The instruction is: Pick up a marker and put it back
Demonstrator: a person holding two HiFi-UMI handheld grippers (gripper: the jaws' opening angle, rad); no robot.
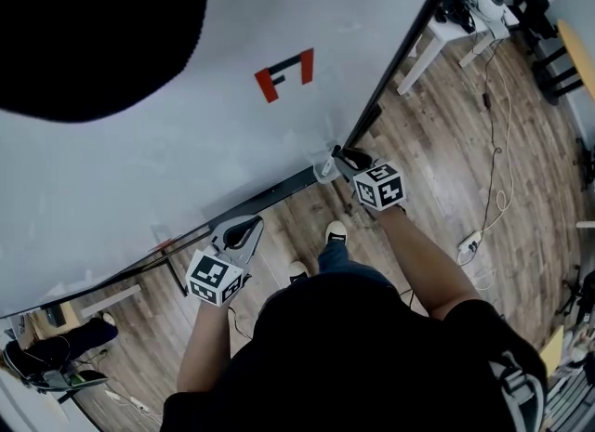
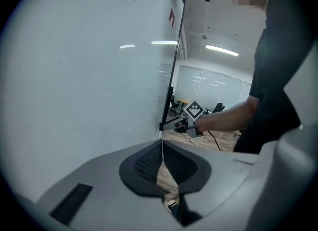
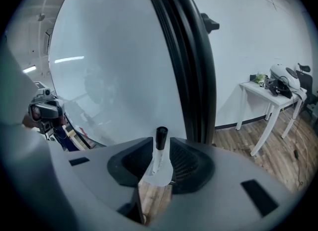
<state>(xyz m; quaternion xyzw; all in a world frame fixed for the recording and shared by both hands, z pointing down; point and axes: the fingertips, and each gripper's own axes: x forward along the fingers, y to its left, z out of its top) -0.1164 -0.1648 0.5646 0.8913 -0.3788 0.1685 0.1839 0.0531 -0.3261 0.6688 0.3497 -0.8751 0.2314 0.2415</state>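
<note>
We hold the right gripper [image 1: 342, 159] with its fingers [image 3: 188, 161] wide around the marker [image 3: 160, 148], not squeezing, so it rests by the whiteboard [image 1: 186, 161] (the left gripper [image 1: 240, 232] has its fingers shut and empty).

One marker [image 3: 159, 151], one whiteboard [image 1: 279, 161], two grippers [image 1: 244, 230] [image 1: 340, 157].

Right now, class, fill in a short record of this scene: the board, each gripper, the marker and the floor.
Board: whiteboard with a red mark, dark frame
Left gripper: jaws together, nothing between them, held near the board's lower edge
Right gripper: jaws apart, at the board's right edge
Marker: white barrel, black cap, upright between the right gripper's jaws, not clamped
Floor: wooden floor
</note>
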